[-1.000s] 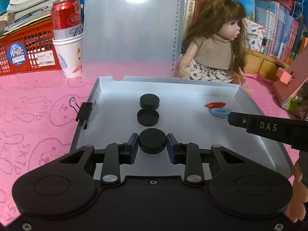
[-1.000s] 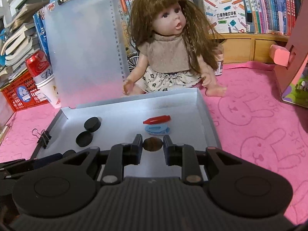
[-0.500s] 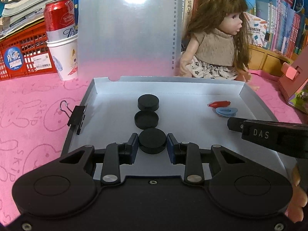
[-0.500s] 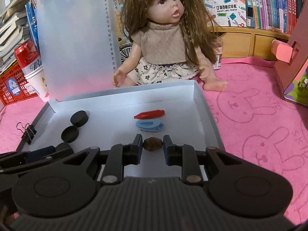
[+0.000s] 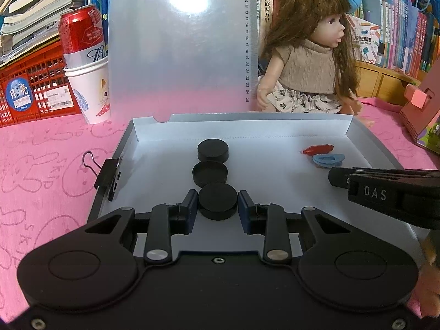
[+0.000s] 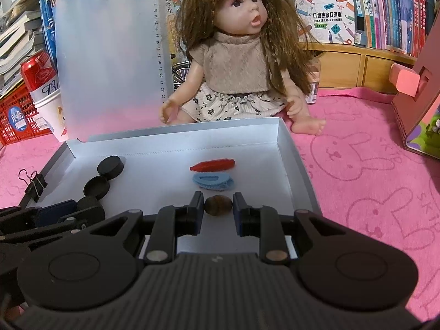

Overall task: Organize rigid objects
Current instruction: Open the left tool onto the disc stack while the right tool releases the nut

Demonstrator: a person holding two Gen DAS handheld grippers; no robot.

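Nearest, the left tool brackets a black disc on the floor of the grey tray — its pads sit just off the disc's sides, narrowly parted, so I judge it not clamped. A sloppy closing or pull-back could nudge the disc into the black cap just behind it and spoil the row. The right tool likewise flanks a brown oval piece, with small gaps either side; being rounded, it could roll or squirt out — toward the blue clip and red clip beyond.
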